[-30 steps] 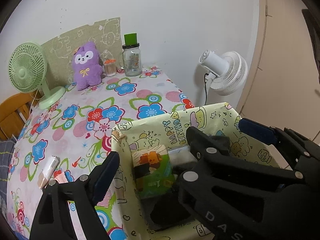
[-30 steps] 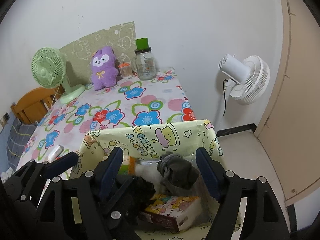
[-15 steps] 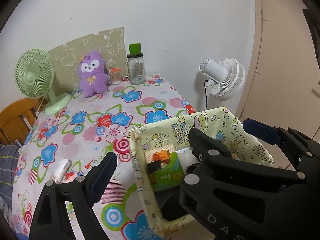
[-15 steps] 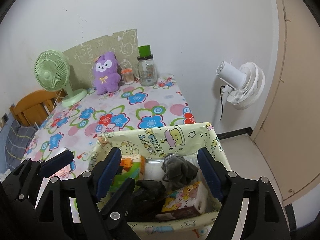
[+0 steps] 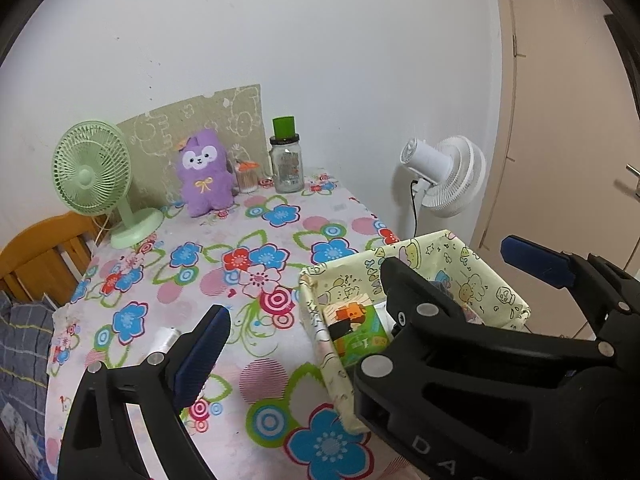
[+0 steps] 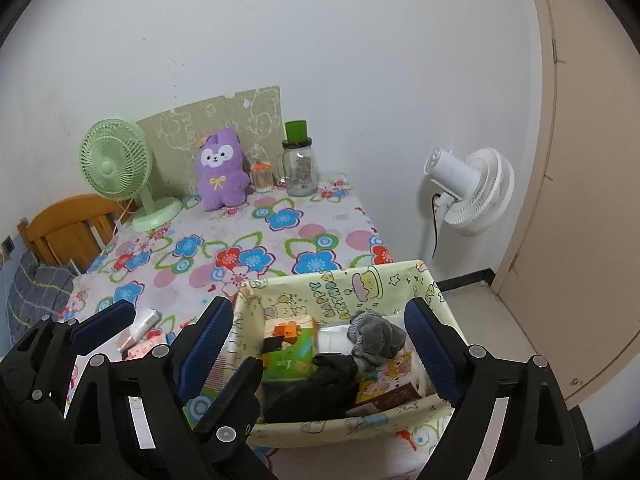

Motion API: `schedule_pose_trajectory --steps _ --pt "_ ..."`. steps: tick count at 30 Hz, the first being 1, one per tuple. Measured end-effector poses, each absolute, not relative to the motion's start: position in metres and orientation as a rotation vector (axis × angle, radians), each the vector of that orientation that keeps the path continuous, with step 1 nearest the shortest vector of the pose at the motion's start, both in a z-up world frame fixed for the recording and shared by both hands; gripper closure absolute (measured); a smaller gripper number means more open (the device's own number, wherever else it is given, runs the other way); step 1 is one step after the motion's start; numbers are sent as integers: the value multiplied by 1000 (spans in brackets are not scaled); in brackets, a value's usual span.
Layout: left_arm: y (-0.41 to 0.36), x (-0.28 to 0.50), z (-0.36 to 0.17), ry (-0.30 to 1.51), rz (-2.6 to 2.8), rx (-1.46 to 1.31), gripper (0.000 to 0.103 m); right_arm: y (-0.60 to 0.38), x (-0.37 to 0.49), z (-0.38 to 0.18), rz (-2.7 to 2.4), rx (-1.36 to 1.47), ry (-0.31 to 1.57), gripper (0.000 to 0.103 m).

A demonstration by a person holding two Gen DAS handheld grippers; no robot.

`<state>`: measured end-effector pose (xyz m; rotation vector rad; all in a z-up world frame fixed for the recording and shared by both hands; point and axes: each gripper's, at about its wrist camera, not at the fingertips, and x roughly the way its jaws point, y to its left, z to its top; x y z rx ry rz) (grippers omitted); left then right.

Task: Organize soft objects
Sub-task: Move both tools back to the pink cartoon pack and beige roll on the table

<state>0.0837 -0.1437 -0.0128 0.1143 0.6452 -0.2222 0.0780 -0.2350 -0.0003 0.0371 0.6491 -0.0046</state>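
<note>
Both grippers, left (image 5: 360, 300) and right (image 6: 320, 340), have drawn back from the bin (image 6: 400, 280), jaws opening and empty, leaving the socks (image 6: 374, 336) deposited inside.

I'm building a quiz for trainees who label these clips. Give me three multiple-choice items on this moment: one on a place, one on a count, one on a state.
1. Where does the purple plush toy sit?
A. inside the yellow fabric bin
B. at the far end of the table near the wall
C. on the floor

2. How many fans are in view?
A. one
B. two
C. three

3. What does the right tool hold?
A. nothing
B. a grey sock
C. a glass jar

Answers:
1 B: the purple plush toy stands by the wall, between the green desk fan and the glass jar with the green lid.
2 B: the green desk fan, plus a white fan beyond the table.
3 A: the right tool has its jaws opening, with the yellow fabric bin seen between them, untouched.
</note>
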Motion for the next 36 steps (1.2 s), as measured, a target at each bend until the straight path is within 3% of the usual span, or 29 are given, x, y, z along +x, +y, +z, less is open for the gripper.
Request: schedule_pose_trajectory --steps 17,36 --pt "-96 47 5 582 -219 110 6 -184 41 23 -23 1 576 8" --pt "-38 40 -5 565 -171 104 6 -124 38 13 23 -9 547 0"
